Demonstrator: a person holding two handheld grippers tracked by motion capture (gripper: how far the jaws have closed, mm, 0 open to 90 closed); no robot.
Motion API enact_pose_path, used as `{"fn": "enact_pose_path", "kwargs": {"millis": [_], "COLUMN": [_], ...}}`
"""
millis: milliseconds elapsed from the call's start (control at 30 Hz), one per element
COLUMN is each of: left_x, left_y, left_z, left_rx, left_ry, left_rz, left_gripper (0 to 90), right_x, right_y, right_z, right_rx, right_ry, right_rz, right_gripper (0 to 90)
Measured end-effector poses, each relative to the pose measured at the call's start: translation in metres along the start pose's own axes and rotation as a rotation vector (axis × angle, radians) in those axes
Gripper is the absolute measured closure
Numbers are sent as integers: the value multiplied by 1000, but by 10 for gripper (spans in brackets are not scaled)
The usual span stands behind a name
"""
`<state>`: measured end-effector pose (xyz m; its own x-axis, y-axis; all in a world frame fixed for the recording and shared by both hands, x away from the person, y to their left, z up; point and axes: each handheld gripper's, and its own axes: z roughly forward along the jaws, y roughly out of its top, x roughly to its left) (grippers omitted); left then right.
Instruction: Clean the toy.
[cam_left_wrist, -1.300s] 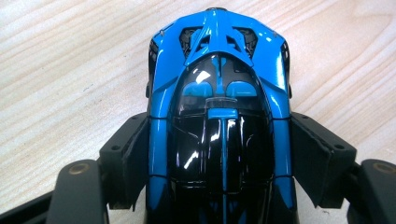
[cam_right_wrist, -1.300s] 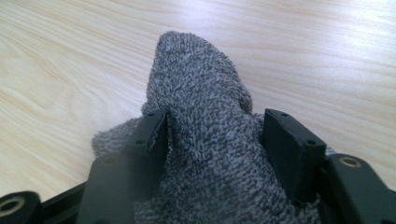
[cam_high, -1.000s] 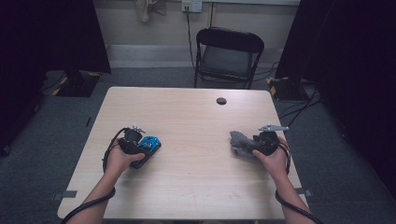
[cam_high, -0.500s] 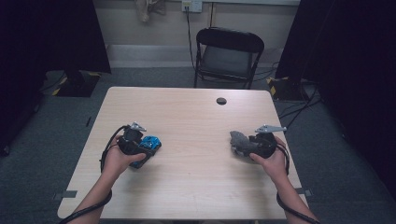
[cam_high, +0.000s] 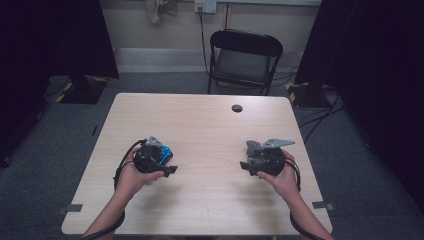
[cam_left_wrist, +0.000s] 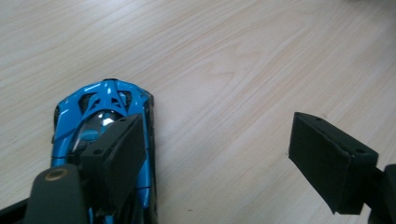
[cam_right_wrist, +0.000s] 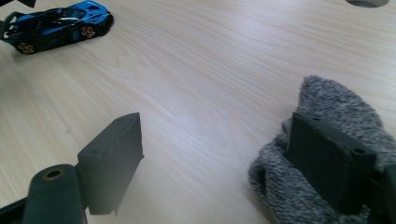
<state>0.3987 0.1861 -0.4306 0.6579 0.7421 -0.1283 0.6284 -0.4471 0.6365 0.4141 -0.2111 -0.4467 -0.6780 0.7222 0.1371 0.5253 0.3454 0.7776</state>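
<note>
Left gripper (cam_left_wrist: 219, 158): jaws apart, just been opening, clamped on nothing; 1 jaw over the car (cam_left_wrist: 105, 140), bare table (cam_left_wrist: 224, 70) between the 2. Right gripper (cam_right_wrist: 219, 158): jaws apart too, just been opening, 1 jaw against the sock (cam_right_wrist: 327, 140), nothing between them. Step judged: release, both things set down. Next: lift both grippers clear without dragging either thing. Car: blue, glossy, black trim, gold wheels, flat on the table's near left. Sock: grey, knitted, bunched, near right, well apart from the car.
</note>
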Motion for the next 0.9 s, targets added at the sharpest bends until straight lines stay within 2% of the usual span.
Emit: {"fn": "enact_pose_path", "kwargs": {"millis": [233,367,467,567,600,900], "left_x": [-11,-20,-29,-33,-34,-49], "left_y": [-1,-3,-4,-5,-6,-12], "left_z": [1,5,9,11,12,19], "left_rx": [-8,-19,-15,-19,-16,-15], "left_ry": [-30,-55,-77,-87,-91,-133], "left_rz": [28,39,64,66,68,100], "left_gripper": [168,166,166,166,166,166], "right_x": [11,22,28,32,35,51], "right_y": [1,1,2,2,2,-1], "right_z": [4,8,10,11,11,15], "right_rx": [2,14,19,21,25,38], "right_ry": [23,54,71,81,94,131], "right_rz": [-20,-45,-56,-62,-81,-125], "right_gripper": [176,170,169,170,167,162]}}
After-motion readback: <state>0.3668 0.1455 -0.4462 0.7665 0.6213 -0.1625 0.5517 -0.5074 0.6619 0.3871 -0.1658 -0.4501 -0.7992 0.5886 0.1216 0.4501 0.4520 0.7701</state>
